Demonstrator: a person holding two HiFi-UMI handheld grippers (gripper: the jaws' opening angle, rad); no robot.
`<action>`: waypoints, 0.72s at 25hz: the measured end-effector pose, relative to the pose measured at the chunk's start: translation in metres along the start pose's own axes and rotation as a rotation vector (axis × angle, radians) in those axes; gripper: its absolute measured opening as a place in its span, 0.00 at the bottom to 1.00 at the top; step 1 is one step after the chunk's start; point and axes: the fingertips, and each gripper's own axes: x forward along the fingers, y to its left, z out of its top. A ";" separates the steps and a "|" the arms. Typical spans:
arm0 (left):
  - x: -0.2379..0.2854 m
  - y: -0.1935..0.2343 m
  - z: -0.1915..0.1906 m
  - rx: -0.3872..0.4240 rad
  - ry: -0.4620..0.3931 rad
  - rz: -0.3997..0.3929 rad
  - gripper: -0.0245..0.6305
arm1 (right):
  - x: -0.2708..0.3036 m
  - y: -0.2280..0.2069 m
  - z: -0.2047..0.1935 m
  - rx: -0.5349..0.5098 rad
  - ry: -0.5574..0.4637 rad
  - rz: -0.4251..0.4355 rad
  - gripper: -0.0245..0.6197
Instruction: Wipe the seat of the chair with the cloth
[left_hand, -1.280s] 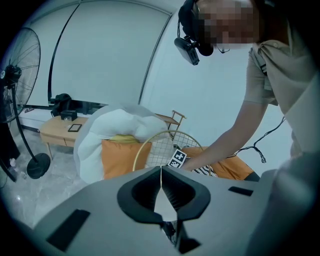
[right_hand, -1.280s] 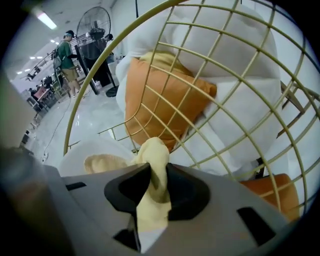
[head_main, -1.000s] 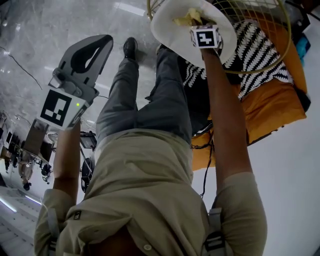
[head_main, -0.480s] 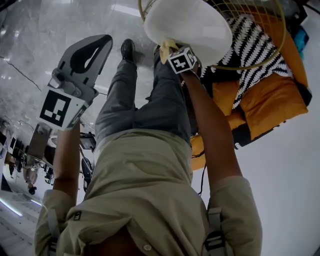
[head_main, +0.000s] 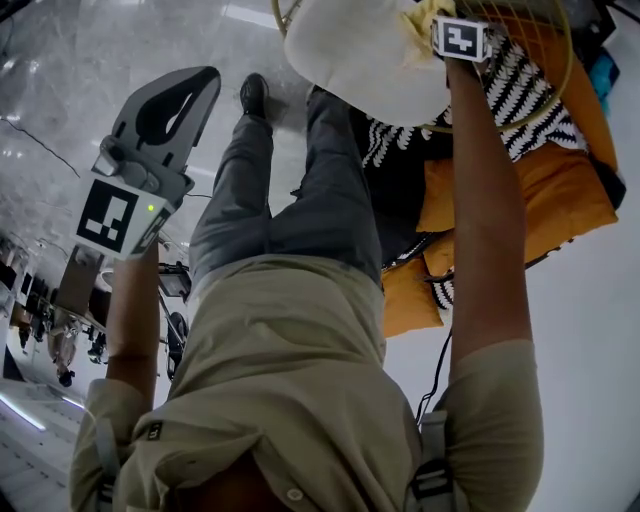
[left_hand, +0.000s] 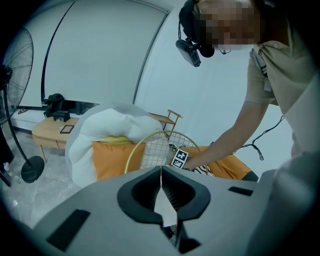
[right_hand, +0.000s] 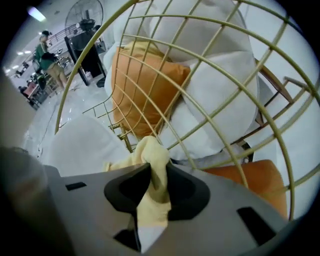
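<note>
The chair has a round white seat cushion (head_main: 360, 55) inside a gold wire frame (head_main: 560, 85). My right gripper (head_main: 445, 30) is shut on a pale yellow cloth (right_hand: 152, 175) and holds it on the far right part of the seat, close to the wire back (right_hand: 200, 65). The cloth (head_main: 420, 18) bunches out beside the marker cube in the head view. My left gripper (head_main: 165, 115) is held away to the left above the floor, jaws shut with nothing between them. In the left gripper view the left gripper (left_hand: 161, 200) faces the chair's wire back (left_hand: 157, 147).
Orange cushions (head_main: 560, 200) and a black-and-white patterned throw (head_main: 520, 90) lie on the floor by the chair. A white cushion (right_hand: 220, 90) and an orange pillow (right_hand: 137, 90) sit behind the wire frame. My legs and a shoe (head_main: 255, 95) stand near the seat. A fan (left_hand: 17, 100) stands left.
My right gripper has carried the cloth across the seat, from the near left edge half a second ago to the far right side by the wire back. The left gripper has stayed put.
</note>
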 end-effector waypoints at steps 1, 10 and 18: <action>0.000 -0.001 0.000 -0.002 -0.005 0.002 0.07 | 0.000 0.002 -0.004 -0.012 0.021 0.008 0.20; 0.001 0.001 0.003 -0.001 -0.006 0.001 0.07 | -0.042 0.141 -0.107 -0.039 0.155 0.208 0.20; 0.011 -0.009 0.008 0.001 -0.026 -0.015 0.07 | -0.093 0.250 -0.211 -0.021 0.303 0.366 0.19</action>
